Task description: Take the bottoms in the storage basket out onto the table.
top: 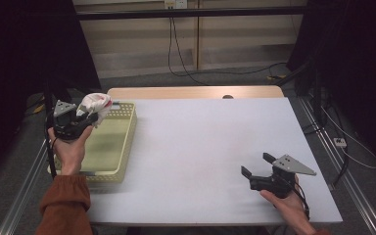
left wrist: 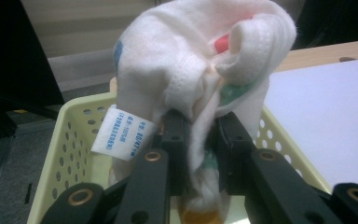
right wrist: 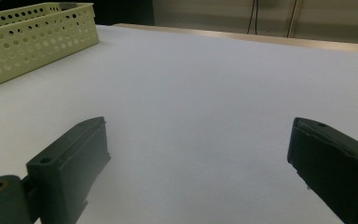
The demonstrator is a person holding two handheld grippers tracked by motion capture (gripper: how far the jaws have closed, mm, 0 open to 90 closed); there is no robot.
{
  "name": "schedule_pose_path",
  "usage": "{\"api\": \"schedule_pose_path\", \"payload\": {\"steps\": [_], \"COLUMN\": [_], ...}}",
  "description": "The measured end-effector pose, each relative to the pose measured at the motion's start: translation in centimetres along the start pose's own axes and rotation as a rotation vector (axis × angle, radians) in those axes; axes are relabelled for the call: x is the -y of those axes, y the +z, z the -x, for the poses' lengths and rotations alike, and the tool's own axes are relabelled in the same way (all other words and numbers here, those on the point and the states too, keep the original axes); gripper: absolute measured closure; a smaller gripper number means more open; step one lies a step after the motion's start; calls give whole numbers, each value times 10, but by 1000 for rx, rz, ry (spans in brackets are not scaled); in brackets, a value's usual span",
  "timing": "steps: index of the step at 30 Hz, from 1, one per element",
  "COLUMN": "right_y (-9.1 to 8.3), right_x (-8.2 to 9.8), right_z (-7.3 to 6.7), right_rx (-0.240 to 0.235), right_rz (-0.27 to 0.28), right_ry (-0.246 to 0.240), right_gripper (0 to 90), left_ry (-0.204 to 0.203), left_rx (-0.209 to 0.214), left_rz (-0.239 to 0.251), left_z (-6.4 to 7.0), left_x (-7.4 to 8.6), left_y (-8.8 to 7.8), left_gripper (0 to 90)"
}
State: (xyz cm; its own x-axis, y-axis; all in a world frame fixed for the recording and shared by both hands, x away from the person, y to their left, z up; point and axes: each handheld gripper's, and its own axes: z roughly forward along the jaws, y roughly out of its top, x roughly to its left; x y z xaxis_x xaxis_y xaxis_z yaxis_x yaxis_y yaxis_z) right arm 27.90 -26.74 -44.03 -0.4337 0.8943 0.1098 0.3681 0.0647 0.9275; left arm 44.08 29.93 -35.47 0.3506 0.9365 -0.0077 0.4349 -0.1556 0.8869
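A bunched white cloth [left wrist: 200, 60], printed with small coloured marks and carrying a sewn-in label [left wrist: 121, 133], is held raised above the far end of a pale yellow perforated basket [top: 122, 147] at the left edge of the white counter [top: 205, 147]. It is pinched between the closed jaws of the left gripper [top: 92, 116]. Well apart, near the counter's front right corner, the right gripper [top: 257, 164] is held low over the bare surface, its jaws spread wide.
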Motion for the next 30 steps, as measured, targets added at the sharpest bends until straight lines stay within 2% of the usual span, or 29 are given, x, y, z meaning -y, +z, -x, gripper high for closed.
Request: {"api": "schedule_pose_path", "payload": {"steps": [13,17,26,30], "right_y": [-1,-1,-1,-2], "right_x": [-1,-2,-2,-2], "right_z": [-2,-1,-2,-1], "right_rx": [-9,-12,-15,-16], "right_rz": [10,12,16,17], "right_ry": [-1,-1,0,6], "right_gripper": [48,48,48,48], "left_ry": [1,-22,-42,-48], "left_rx": [7,10,-5,10], "left_rz": [90,131,175,200], "left_z": [0,0,-3,-3], "left_x": [0,0,-3,-5], "left_y": [-15,-19,-31,-36], "left_gripper": [758,758,758,758]}}
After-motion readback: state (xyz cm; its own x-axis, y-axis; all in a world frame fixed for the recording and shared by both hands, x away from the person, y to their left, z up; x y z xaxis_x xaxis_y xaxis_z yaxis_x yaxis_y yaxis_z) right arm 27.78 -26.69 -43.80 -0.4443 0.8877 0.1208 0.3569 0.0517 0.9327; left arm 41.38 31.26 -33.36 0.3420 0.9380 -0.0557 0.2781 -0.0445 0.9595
